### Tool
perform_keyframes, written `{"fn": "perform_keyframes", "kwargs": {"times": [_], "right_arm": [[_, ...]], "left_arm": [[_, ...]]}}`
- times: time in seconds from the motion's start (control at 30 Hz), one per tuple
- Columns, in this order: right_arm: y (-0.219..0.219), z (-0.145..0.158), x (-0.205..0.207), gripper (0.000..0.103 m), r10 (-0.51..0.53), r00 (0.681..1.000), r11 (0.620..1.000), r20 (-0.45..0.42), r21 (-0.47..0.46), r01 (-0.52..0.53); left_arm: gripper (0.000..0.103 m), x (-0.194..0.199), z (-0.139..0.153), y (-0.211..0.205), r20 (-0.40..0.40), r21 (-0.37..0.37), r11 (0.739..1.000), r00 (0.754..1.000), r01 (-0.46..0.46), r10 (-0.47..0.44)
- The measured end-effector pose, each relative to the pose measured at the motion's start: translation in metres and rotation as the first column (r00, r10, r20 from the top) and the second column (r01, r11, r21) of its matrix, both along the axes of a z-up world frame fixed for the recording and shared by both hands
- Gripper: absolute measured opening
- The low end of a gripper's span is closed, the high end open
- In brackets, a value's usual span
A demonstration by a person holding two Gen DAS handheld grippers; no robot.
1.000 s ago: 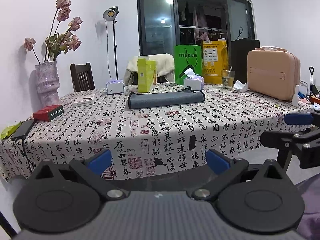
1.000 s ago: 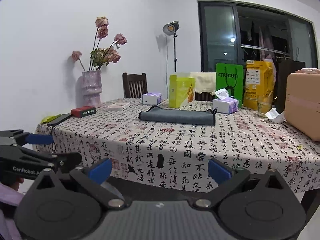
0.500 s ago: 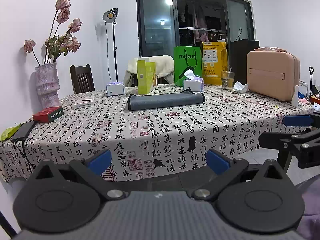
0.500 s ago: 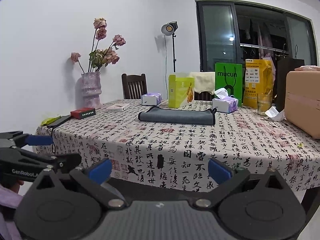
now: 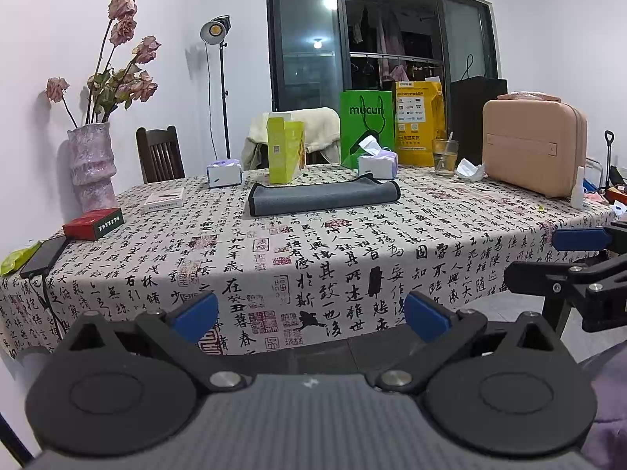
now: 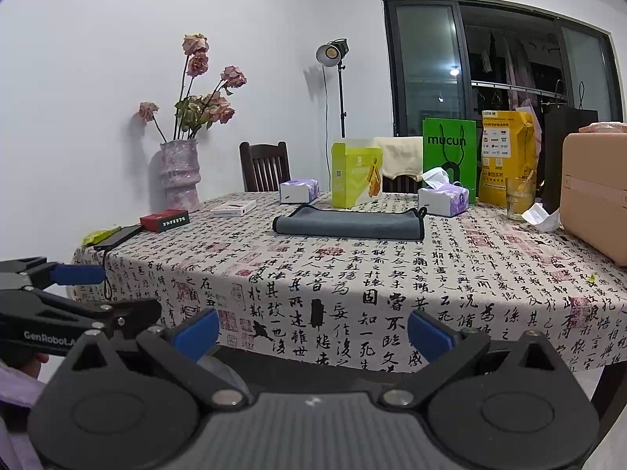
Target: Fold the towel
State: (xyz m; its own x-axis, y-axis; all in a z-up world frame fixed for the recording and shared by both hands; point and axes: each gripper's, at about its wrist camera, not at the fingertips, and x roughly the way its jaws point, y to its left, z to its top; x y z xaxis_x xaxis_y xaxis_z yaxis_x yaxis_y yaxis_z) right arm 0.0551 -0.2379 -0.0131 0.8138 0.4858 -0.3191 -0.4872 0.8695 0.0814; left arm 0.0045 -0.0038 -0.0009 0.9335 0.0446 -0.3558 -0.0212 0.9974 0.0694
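The towel (image 5: 323,197) lies flat on the far half of the table (image 5: 352,250), already doubled into a long grey strip with dark piping, just in front of the yellow-green box (image 5: 285,149) and between the two tissue boxes. It looks soft, thin and light, likely microfibre, so it should drape and sag when lifted and may drag on the tablecloth rather than slide cleanly. A firm pinch at the two corners of one short end, through all layers, seems the best hold; its small loop sits at the right end in the right wrist view (image 6: 422,211). Both tongs are held low before the near table edge, well apart from the towel: the left gripper (image 5: 311,315) is spread wide and holds nothing, and the right gripper (image 6: 313,331) is likewise spread and empty. Against a second ago, little differs: the table and towel sit slightly lower and nearer in both views, so the tongs have risen a touch, and the spread of the jaws is unchanged.
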Motion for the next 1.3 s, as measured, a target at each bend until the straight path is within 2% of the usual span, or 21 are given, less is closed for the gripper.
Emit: {"fn": "perform_keyframes", "kwargs": {"times": [1.3], "right_arm": [[0.0035,-0.0041,-0.0007,0.103,-0.002,1.000,1.000,-0.005,0.000,0.002]], "left_arm": [[0.103,0.0019,-0.0002,-0.0041,0.003,0.005,1.000,1.000,0.002,-0.002]]}}
